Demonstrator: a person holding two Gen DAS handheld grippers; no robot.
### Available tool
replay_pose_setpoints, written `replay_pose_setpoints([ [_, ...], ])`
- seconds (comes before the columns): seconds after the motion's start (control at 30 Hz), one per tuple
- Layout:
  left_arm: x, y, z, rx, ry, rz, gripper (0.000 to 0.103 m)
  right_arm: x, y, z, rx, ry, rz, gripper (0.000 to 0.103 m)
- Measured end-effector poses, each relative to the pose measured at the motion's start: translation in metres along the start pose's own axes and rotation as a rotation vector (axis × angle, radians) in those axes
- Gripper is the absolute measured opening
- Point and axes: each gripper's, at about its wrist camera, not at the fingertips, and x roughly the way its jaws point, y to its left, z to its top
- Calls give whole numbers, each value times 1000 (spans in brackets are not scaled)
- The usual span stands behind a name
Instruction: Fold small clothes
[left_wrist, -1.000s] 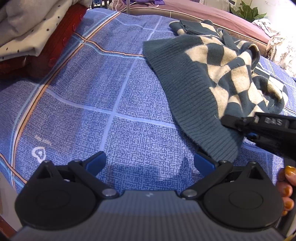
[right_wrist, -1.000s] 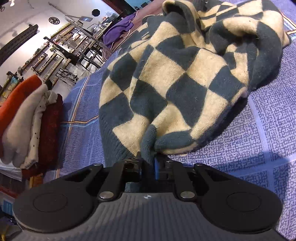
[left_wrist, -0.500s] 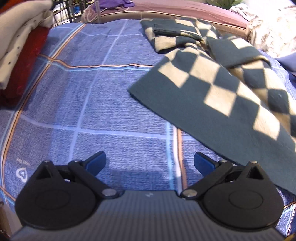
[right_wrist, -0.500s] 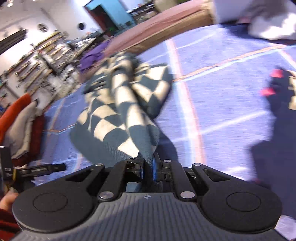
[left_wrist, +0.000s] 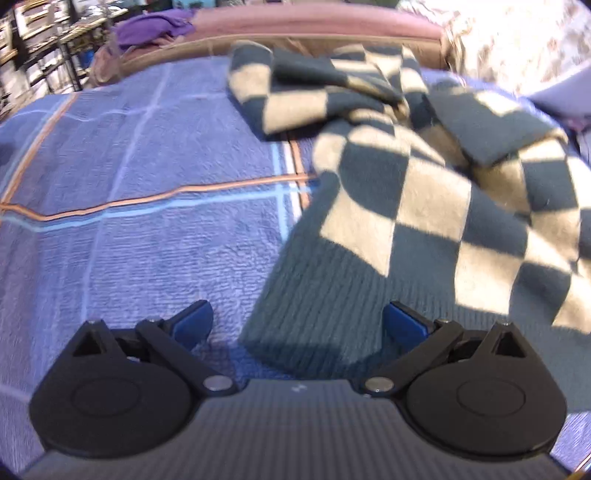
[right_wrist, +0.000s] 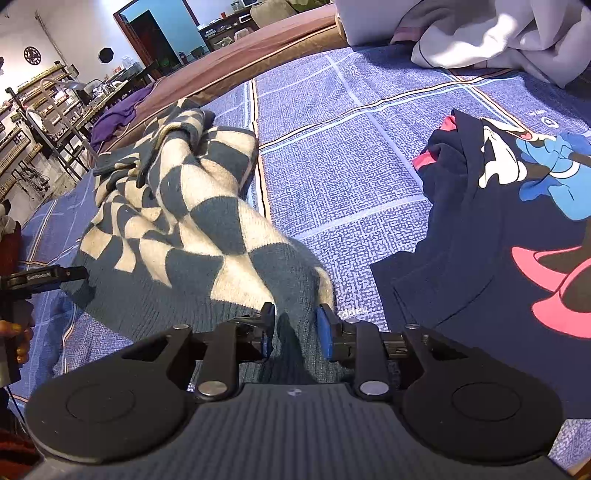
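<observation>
Checkered sweater (right_wrist: 173, 221) lies spread and rumpled on the blue bedspread (right_wrist: 332, 177). Its ribbed hem sits between the right tool's (right_wrist: 293, 326) blue pads, whose jaws have just been opening and no longer pinch it. The left tool (left_wrist: 297, 325) hovers spread wide over the hem's other corner. A dark printed shirt (right_wrist: 517, 236) lies beside the sweater.

Both views ride the wrists, looking steeply down and close over the bed (left_wrist: 147, 155). The left view faces the sweater (left_wrist: 406, 206) hem; the right view sees it from the opposite end (right_wrist: 177, 221). Both share that sweater.
</observation>
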Motion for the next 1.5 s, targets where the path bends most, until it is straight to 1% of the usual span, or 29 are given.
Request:
replay_pose_setpoints([
  [0.03, -1, -4, 1, 12, -18, -3, 98, -1, 0, -1, 4, 2, 3, 53],
  [0.07, -4, -8, 1, 19, -29, -23, 84, -1, 1, -2, 4, 6, 6, 61],
  [0.1, -7, -12, 1, 30, -35, -46, 64, -1, 1, -3, -1, 10, 6, 69],
  [0.13, -11, -16, 1, 49, -42, -67, 53, 0, 2, -5, -6, 11, 1, 72],
  [0.17, -13, -21, 2, 63, -45, -83, 29, 0, 3, -6, -12, 11, -9, 78],
  [0.2, -14, -24, 3, 62, -41, -112, 16, 1, 5, -7, -18, 11, -19, 85],
  [0.23, -16, -24, 2, 45, -38, -132, 16, 3, 6, -7, -25, 11, -26, 90],
  [0.3, -19, -21, 0, 16, -46, -140, 13, 4, 10, -7, -41, 11, -34, 102],
  [0.4, -33, -3, -5, -84, -87, -194, 12, 5, 14, -6, -68, 9, -40, 103],
  [0.47, -49, 14, -11, -131, -128, -203, 12, 6, 14, -6, -72, 10, -38, 103],
  [0.53, -73, 29, -21, -145, -173, -161, 12, 9, 14, -8, -73, 20, -39, 103],
  [0.57, -89, 40, -30, -171, -200, -158, 12, 11, 15, -9, -71, 25, -42, 103],
  [0.63, -115, 60, -49, -222, -210, -129, 12, 14, 17, -9, -70, 44, -38, 103],
  [0.7, -143, 84, -78, -297, -217, -85, 12, 18, 22, -11, -78, 56, -15, 103],
  [0.73, -151, 94, -91, -329, -216, -78, 12, 21, 25, -12, -84, 62, -5, 103],
  [0.8, -165, 115, -124, -411, -177, -9, 12, 28, 37, -14, -111, 86, 33, 103],
  [0.87, -170, 128, -153, -457, -131, 51, 12, 35, 50, -17, -147, 112, 73, 103],
  [0.93, -170, 136, -174, -521, -101, 52, 12, 41, 64, -19, -185, 130, 109, 103],
  [0.97, -168, 135, -179, -524, -87, 61, 12, 43, 70, -20, -202, 133, 114, 103],
  [1.03, -166, 127, -179, -470, -72, 111, 10, 46, 80, -22, -214, 143, 132, 103],
  [1.07, -163, 124, -177, -445, -66, 119, 10, 46, 84, -21, -212, 148, 155, 103],
  [1.13, -160, 121, -169, -432, -65, 114, 10, 45, 90, -23, -226, 165, 217, 103],
  [1.17, -158, 120, -163, -423, -67, 109, 10, 46, 94, -25, -253, 175, 226, 103],
  [1.2, -156, 120, -159, -415, -68, 109, 10, 47, 97, -28, -286, 175, 208, 103],
  [1.23, -154, 120, -155, -406, -70, 108, 10, 48, 99, -31, -323, 167, 168, 92],
  [1.27, -153, 118, -153, -397, -72, 101, 10, 47, 100, -34, -357, 150, 135, 36],
  [1.3, -153, 114, -152, -390, -73, 94, 10, 46, 97, -32, -363, 148, 157, 20],
  [1.43, -160, 110, -148, -371, -88, 72, 9, 25, 73, -21, -265, 160, 232, 15],
  [1.5, -168, 111, -146, -378, -88, 68, 9, 2, 64, -18, -253, 163, 261, 13],
])
